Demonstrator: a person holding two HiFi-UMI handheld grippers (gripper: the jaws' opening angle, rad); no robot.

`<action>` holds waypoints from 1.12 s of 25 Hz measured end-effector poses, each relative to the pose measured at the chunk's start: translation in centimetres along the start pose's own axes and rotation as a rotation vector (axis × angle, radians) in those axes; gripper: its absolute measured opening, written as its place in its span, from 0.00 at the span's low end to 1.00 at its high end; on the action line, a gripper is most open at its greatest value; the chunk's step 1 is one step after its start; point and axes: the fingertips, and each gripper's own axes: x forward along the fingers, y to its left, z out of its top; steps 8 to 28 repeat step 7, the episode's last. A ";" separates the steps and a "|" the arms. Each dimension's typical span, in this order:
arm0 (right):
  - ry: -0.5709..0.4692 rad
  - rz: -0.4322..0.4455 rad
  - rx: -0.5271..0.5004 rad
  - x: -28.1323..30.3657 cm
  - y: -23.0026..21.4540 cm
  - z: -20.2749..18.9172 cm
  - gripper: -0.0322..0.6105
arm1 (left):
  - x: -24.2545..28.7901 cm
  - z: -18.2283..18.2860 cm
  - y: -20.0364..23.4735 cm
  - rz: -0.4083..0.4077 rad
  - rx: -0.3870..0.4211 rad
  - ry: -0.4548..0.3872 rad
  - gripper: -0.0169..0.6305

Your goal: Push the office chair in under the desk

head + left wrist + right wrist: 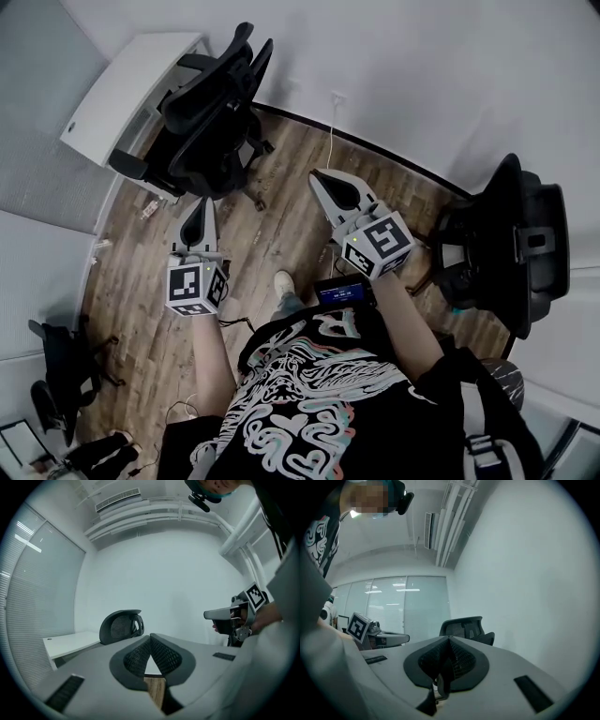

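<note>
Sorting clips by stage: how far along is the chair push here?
Done: unclear. The office chair stands close against the desk, but its base shows on open floor, so it looks not fully tucked in. In hand: nothing. The left hand-held gripper and right hand-held gripper are shut, empty and apart from the chair. Left: probably reaching the backrest and pushing.

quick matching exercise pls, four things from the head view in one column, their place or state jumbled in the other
1 desk
2 office chair
3 second chair
4 left tool

A far right, by the wall
B white, top left
C black, beside the desk
D shut, empty, short of the office chair

Pairs: 1-B, 2-C, 3-A, 4-D
</note>
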 end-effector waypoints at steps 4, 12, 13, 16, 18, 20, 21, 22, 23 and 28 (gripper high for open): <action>0.011 0.023 -0.025 -0.5 0.3 -0.1 0.04 | -0.2 0.4 -1.3 -0.039 0.000 -0.018 0.06; 0.017 0.035 -0.049 -0.9 0.3 0.1 0.04 | -0.2 0.7 -2.5 -0.066 0.008 -0.030 0.06; 0.017 0.035 -0.049 -0.9 0.3 0.1 0.04 | -0.2 0.7 -2.5 -0.066 0.008 -0.030 0.06; 0.017 0.035 -0.049 -0.9 0.3 0.1 0.04 | -0.2 0.7 -2.5 -0.066 0.008 -0.030 0.06; 0.017 0.035 -0.049 -0.9 0.3 0.1 0.04 | -0.2 0.7 -2.5 -0.066 0.008 -0.030 0.06; 0.017 0.035 -0.049 -0.9 0.3 0.1 0.04 | -0.2 0.7 -2.5 -0.066 0.008 -0.030 0.06; 0.017 0.035 -0.049 -0.9 0.3 0.1 0.04 | -0.2 0.7 -2.5 -0.066 0.008 -0.030 0.06; 0.017 0.035 -0.049 -0.9 0.3 0.1 0.04 | -0.2 0.7 -2.5 -0.066 0.008 -0.030 0.06; 0.017 0.035 -0.049 -0.9 0.3 0.1 0.04 | -0.2 0.7 -2.5 -0.066 0.008 -0.030 0.06; 0.017 0.035 -0.049 -0.9 0.3 0.1 0.04 | -0.2 0.7 -2.5 -0.066 0.008 -0.030 0.06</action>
